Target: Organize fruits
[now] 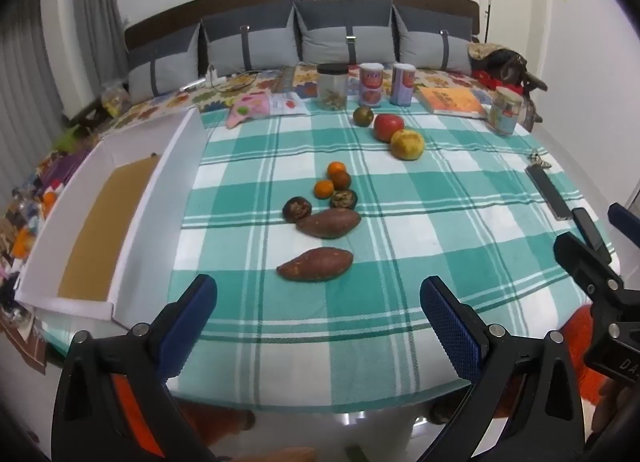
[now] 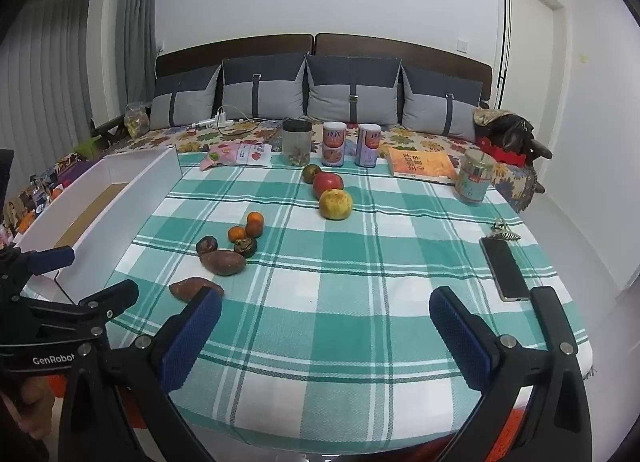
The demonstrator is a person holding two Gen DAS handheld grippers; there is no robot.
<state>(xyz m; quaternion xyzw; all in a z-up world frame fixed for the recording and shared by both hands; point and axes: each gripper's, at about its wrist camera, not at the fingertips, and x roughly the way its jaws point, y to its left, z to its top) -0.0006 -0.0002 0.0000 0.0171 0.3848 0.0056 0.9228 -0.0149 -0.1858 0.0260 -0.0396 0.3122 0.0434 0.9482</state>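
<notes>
Hovering above the near edge of the tabletop, both claws stood wide and empty, the left claw and the right claw angled down at the checked cloth, probably a starting pose, since no fruit had yet been moved.

The white tray served as the landmark. It lay along the left side of the cloth, and only a tan liner showed in it, so it looked like the intended place for the fruit. Nearest its long wall lay two sweet potatoes, with two dark round fruits and three small oranges just beyond them. Farther from the tray sat a red apple, a yellow fruit touching it, and a dark green fruit.

Well beyond the tray, along the back edge, stood a clear jar holding something brownish at its bottom, two cans, and another jar whose contents I cannot tell. A phone lay farthest from the tray.
</notes>
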